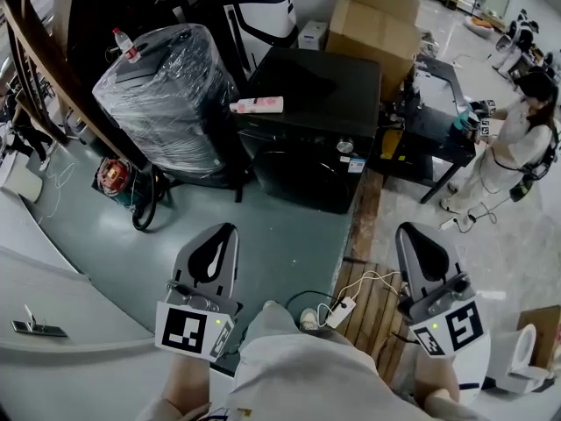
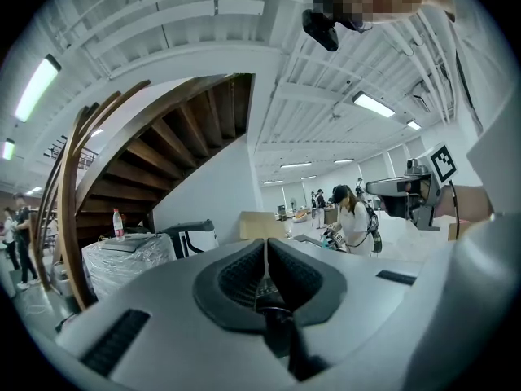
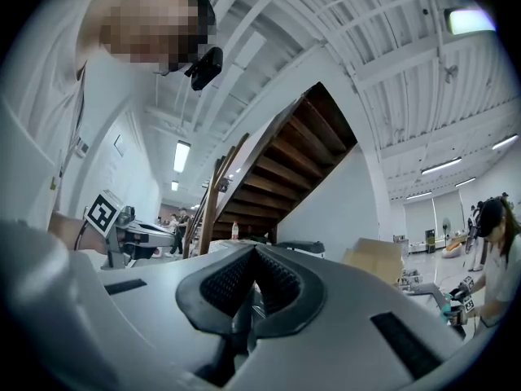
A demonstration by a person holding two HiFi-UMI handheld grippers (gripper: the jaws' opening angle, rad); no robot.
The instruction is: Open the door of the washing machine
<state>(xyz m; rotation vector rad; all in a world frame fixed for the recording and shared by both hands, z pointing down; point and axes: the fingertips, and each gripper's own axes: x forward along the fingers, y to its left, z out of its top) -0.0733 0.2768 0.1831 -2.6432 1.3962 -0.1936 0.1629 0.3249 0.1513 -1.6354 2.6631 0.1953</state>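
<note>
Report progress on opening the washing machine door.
Done: nothing; the black washing machine looks closed at the front. In hand: nothing; left gripper and right gripper are shut, empty, well short of it. Left: the whole approach, grasp and pull.

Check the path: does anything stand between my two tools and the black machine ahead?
Nothing visible does. Only bare floor lies between the left tool, the right tool and the black machine. A white power strip with its cable lies on the floor by your knee, short of that path.
</note>
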